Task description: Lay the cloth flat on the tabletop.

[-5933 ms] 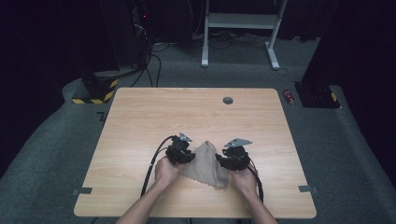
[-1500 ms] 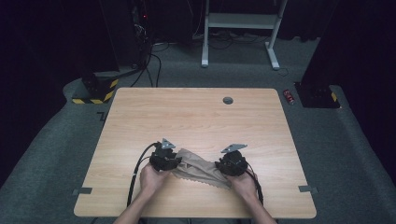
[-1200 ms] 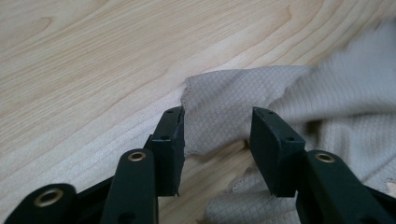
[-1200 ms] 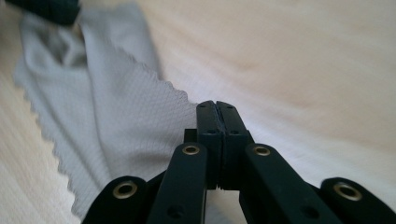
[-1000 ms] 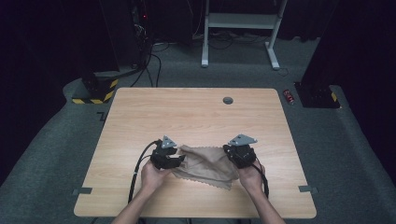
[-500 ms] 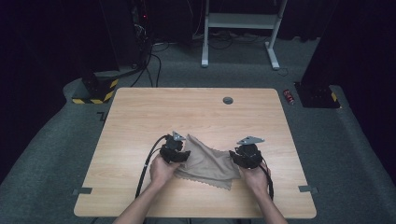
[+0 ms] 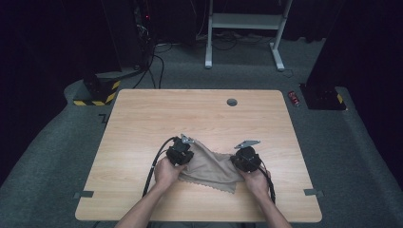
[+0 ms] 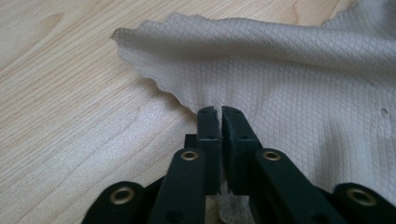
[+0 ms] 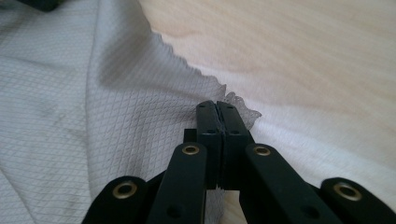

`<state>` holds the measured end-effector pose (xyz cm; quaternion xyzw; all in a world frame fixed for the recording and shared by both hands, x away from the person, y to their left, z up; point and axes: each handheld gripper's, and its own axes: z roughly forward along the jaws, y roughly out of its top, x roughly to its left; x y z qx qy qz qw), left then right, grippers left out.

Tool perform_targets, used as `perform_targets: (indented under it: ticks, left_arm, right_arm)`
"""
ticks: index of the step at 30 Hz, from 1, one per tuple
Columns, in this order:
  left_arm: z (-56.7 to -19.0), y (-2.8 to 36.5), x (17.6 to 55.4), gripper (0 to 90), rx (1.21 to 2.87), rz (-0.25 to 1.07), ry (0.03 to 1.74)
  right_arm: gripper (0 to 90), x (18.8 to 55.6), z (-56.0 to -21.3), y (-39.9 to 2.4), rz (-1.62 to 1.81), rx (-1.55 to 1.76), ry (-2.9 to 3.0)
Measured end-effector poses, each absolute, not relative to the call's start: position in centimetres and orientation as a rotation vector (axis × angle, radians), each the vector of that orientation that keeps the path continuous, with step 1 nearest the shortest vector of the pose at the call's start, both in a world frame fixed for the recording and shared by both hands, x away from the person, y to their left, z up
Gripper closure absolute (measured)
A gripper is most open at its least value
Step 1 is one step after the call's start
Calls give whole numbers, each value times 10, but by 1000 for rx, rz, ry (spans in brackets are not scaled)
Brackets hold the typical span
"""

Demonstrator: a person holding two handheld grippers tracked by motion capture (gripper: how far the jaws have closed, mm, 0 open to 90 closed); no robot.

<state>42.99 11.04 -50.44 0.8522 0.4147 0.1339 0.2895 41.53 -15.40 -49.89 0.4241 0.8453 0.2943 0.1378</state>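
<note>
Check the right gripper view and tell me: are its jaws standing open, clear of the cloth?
No, the right gripper has its jaws shut together on the scalloped edge of the beige cloth.

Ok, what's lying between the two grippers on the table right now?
The beige cloth spans the stretch between the left gripper and the right gripper, each shut on an edge, as the high view shows.

Wood table (image 7: 142,118) with round grommet hole (image 7: 232,102) near far edge. Grey carpet (image 7: 361,156) around it. Black-yellow striped block (image 7: 97,92) off far left corner, cables (image 7: 154,61) behind it. White desk frame (image 7: 244,28) at back. Red can (image 7: 294,98) beside black base (image 7: 323,95), far right. Tape tabs (image 7: 83,194) on carpet by near corners.
</note>
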Motion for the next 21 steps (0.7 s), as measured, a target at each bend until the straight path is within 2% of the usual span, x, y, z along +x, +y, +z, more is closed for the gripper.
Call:
perform_targets:
  ticks: [7, 10, 15, 21]
  left_arm:
    - [-494, 129, 424, 880, 2192, 415, 1130]
    - [-497, 138, 422, 874, 2216, 418, 1153]
    - [-504, 147, 421, 756, 2199, 418, 1199]
    - [-502, 140, 437, 594, 2170, 477, 1228]
  right_arm:
    - [889, 418, -470, -159, 895, 1180, 2301]
    - [866, 423, -470, -158, 874, 1178, 2288]
    - [709, 423, -480, -155, 826, 1193, 2337]
    - [654, 426, -494, -170, 820, 1315, 2326]
